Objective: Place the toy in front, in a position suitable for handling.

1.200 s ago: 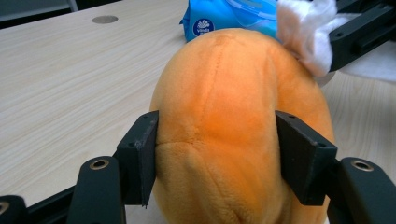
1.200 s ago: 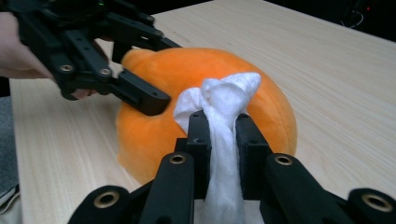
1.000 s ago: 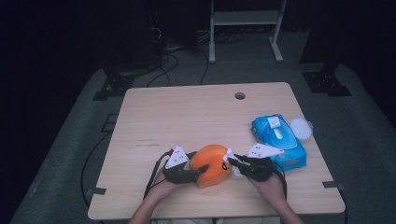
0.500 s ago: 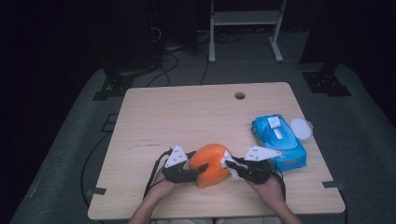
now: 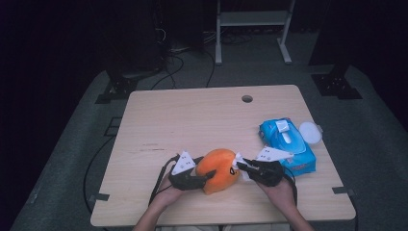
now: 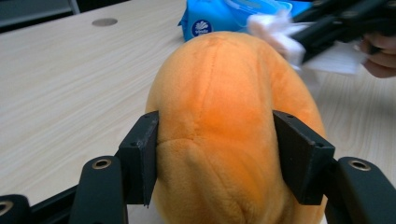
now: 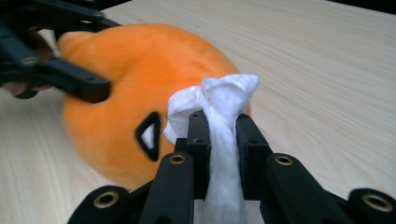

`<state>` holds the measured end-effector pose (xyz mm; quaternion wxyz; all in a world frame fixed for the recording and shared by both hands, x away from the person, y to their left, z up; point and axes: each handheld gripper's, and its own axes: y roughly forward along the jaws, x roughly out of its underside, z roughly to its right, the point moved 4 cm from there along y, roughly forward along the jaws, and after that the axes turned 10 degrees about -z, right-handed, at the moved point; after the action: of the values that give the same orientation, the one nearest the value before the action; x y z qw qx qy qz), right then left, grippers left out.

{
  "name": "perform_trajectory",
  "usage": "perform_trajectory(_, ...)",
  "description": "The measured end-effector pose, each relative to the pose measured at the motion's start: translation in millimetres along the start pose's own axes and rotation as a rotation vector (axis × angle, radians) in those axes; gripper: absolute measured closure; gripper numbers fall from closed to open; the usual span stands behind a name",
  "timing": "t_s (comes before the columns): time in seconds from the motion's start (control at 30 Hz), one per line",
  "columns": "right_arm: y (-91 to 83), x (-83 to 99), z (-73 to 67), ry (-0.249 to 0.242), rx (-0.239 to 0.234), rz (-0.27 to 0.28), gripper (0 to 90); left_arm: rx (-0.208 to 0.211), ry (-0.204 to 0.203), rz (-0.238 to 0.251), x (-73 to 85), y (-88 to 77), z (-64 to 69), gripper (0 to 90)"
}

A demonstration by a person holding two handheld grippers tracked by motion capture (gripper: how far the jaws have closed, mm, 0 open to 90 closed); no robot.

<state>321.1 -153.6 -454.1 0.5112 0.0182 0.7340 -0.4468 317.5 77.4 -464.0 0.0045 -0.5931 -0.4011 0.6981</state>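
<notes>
Gripping plush (image 5: 219, 169) and wipe (image 7: 219, 107), both grippers' fingers work near the table's front edge (image 5: 221, 222).

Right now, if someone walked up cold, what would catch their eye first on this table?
The bright orange plush toy near the table's front edge, clamped between the fingers of the left gripper. Next, the crumpled white wipe pinched in the right gripper and pressed against the toy's side by its dark triangular eye. Further right lies a blue wipes pack with a round white lid beside it.
</notes>
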Motion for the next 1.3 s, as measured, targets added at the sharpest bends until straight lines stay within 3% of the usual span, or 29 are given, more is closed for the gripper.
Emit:
perform_trajectory(0.2,-6.0,-6.1,-0.5,0.015,0.016,0.035,77.8,-0.001,0.095,0.010,-6.4,-0.7,14.4,37.4)
perform_trajectory(0.3,-12.4,-18.8,-18.4,-0.048,0.013,0.072,77.8,0.004,0.131,0.015,-9.8,0.0,20.9,36.7)
perform_trajectory(0.33,-13.6,-22.7,-26.8,-0.078,0.009,0.080,77.8,-0.001,0.168,0.016,-13.1,1.5,29.4,36.4)
perform_trajectory(0.4,-14.6,-27.1,-37.9,-0.129,0.011,0.084,77.8,-0.005,0.193,0.013,-14.5,2.0,35.0,35.3)
perform_trajectory(0.43,-14.3,-27.0,-38.9,-0.142,0.017,0.079,77.8,0.001,0.193,0.012,-14.2,1.1,34.5,34.2)
perform_trajectory(0.53,-13.3,-23.3,-33.6,-0.117,0.000,0.069,78.0,0.024,0.157,0.029,-13.6,-0.6,30.0,26.7)
perform_trajectory(0.57,-10.9,-18.5,-26.2,-0.098,0.008,0.052,78.0,0.032,0.141,0.040,-13.0,-1.4,26.6,23.9)
perform_trajectory(0.6,-9.7,-17.1,-23.2,-0.090,0.014,0.048,78.0,0.039,0.114,0.042,-12.1,-1.2,23.5,22.3)
perform_trajectory(0.63,-8.9,-16.6,-20.5,-0.082,0.015,0.048,78.0,0.059,0.061,0.029,-9.5,0.7,18.4,22.0)
perform_trajectory(0.67,-8.9,-16.6,-20.5,-0.082,0.015,0.048,78.0,0.059,0.061,0.029,-9.5,0.7,18.4,22.5)
perform_trajectory(0.7,-8.7,-17.6,-18.9,-0.077,0.016,0.046,78.0,0.072,0.034,0.020,-8.3,1.8,17.6,25.0)
perform_trajectory(0.8,-9.6,-19.7,-22.9,-0.085,0.024,0.049,78.0,0.053,0.061,0.008,-9.6,1.1,20.4,30.8)
perform_trajectory(0.83,-13.0,-23.5,-31.5,-0.116,0.033,0.059,78.0,0.037,0.082,0.007,-11.9,0.9,24.8,33.6)
perform_trajectory(0.87,-13.0,-23.5,-31.5,-0.116,0.033,0.059,78.0,0.037,0.082,0.007,-11.9,0.9,24.8,34.2)
perform_trajectory(0.9,-17.1,-29.4,-46.7,-0.145,-0.033,0.089,78.0,0.033,0.104,0.014,-13.7,1.5,29.0,34.8)
perform_trajectory(0.97,-17.6,-31.5,-53.6,-0.163,-0.047,0.092,78.0,0.022,0.156,0.012,-16.4,2.2,35.7,34.9)
perform_trajectory(1.0,-17.7,-36.2,-71.5,-0.208,-0.073,0.092,78.0,0.018,0.177,0.016,-17.9,2.8,40.0,35.1)
perform_trajectory(1.07,-16.4,-38.2,-80.2,-0.244,-0.060,0.079,78.0,0.004,0.216,0.009,-17.4,2.8,45.5,35.2)
perform_trajectory(1.2,-16.2,-36.7,-69.4,-0.228,-0.034,0.071,78.1,0.017,0.193,0.017,-14.2,1.7,40.8,36.3)
perform_trajectory(1.23,-16.7,-35.6,-62.1,-0.205,-0.022,0.072,78.1,0.017,0.192,0.011,-13.3,1.3,39.3,36.3)
perform_trajectory(1.27,-19.3,-32.0,-46.0,-0.168,0.008,0.063,78.1,0.024,0.182,0.017,-12.9,1.8,37.8,36.3)
perform_trajectory(1.3,-19.3,-32.0,-46.0,-0.168,0.008,0.063,78.1,0.024,0.182,0.017,-12.9,1.8,37.8,36.3)
